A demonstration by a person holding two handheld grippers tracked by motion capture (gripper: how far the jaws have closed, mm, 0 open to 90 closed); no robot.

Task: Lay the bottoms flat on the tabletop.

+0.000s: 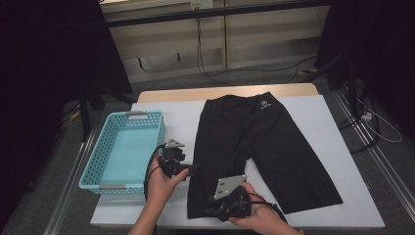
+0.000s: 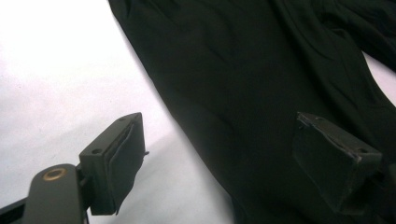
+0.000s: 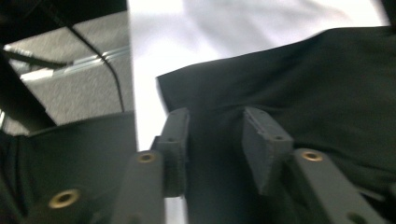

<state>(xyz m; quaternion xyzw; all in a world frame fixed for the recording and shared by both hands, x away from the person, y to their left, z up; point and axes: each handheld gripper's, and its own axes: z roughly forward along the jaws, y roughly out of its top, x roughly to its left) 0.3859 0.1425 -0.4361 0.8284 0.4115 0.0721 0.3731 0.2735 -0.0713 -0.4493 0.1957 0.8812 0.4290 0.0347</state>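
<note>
We are looking down on a white-covered worktop (image 1: 313, 127) where a pair of black shorts (image 1: 254, 142) is lying flat, waistband toward the far edge and both legs fanning out toward the person's side. A turquoise basket (image 1: 105, 169) is standing empty just beside the shorts, on the person's left.

The left claw (image 1: 195, 167) is hovering at the outer edge of the nearer leg, its jaws standing wide apart; in the left gripper view, 1 pad (image 2: 116, 170) is hanging over bare cloth cover and the other over black fabric, with nothing between them. The right claw (image 1: 211, 205) is working at the hem of that same leg near the front edge. In the right gripper view its jaws are parted with a narrow gap, straddling the hem corner (image 3: 163, 84), and we are judging it open, not yet pinching.

We are reading the shorts as light, thin, stretchy knit: limp, likely to sag and slide rather than hold a shape. A hold would probably go best on a doubled edge such as the hem or waistband, where stitching is giving the pads something to bite. Taking 2 corners at once should be keeping the fabric from bunching; a single layer might be slipping free.
</note>
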